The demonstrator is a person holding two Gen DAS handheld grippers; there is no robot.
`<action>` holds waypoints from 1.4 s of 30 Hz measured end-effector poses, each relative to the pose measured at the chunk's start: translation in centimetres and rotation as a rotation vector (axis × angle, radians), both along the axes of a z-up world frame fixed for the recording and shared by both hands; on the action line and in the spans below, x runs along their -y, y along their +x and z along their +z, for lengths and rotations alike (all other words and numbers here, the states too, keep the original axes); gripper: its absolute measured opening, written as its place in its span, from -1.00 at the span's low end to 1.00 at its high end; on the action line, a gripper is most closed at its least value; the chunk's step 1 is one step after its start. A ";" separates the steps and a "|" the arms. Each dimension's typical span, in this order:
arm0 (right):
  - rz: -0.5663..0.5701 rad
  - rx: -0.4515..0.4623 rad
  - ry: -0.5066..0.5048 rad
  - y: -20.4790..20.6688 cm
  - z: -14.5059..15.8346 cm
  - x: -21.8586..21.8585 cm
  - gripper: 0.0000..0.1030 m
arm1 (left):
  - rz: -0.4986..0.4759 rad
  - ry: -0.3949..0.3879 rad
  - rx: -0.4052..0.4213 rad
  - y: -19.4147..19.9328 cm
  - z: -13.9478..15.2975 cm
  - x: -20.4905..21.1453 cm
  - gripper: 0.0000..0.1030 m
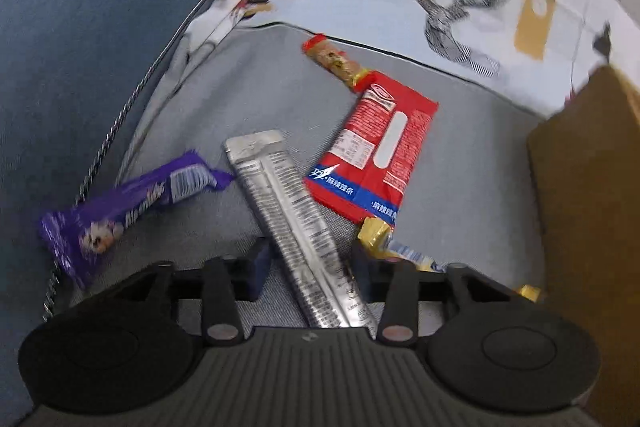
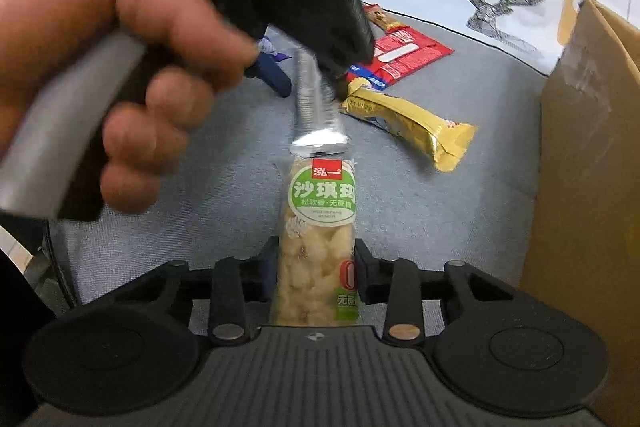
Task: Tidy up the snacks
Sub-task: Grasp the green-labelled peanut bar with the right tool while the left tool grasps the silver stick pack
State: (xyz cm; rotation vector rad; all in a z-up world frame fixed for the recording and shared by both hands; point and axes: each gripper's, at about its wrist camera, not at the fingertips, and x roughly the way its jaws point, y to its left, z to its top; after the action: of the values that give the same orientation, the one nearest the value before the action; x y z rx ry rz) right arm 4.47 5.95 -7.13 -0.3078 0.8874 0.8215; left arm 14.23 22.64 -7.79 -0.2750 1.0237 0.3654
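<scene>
Left gripper: fingers part open, straddling the silver stick pack at frame centre; we see gaps both sides, so no squeeze yet.

Right gripper: fingers look closed on the clear sachima bar, lower centre, pads touching both sides. The silver pack's end sits just above the bar in that view.

Other snacks on the grey fabric floor of the storage bag: purple bar lower left, red packet centre right, yellow bar right of the silver pack, small brown bar near the back wall.

Risks, our read:
- Silver pack is slick and thin; may slide or pivot out as the fingers close.
- Right finger of the left gripper is just beside the yellow bar; could pinch both.
- Both grippers are close together; knock likely.

Room: cardboard box walls off the right edge, deer-print wall at the top. Open fabric mid-left and lower right.
</scene>
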 end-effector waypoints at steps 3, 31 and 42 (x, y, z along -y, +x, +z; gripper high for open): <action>-0.026 -0.005 0.005 0.2 -0.1 0.4 -0.26 | -0.023 -0.015 0.010 -0.5 0.2 -0.2 -0.56; -0.122 -0.015 -0.033 0.1 0.0 -0.6 -0.12 | -0.134 -0.064 -0.110 -5.0 0.9 -0.9 -0.47; -0.117 -0.009 -0.029 0.1 -0.1 -0.5 -0.11 | -0.142 -0.054 -0.112 -5.0 0.8 -0.8 -0.47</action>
State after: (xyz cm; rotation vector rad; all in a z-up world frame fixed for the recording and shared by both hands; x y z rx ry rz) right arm 4.53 6.49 -7.24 -0.2744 0.9175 0.7025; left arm 9.25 23.47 -6.95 -0.2314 1.1573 0.2269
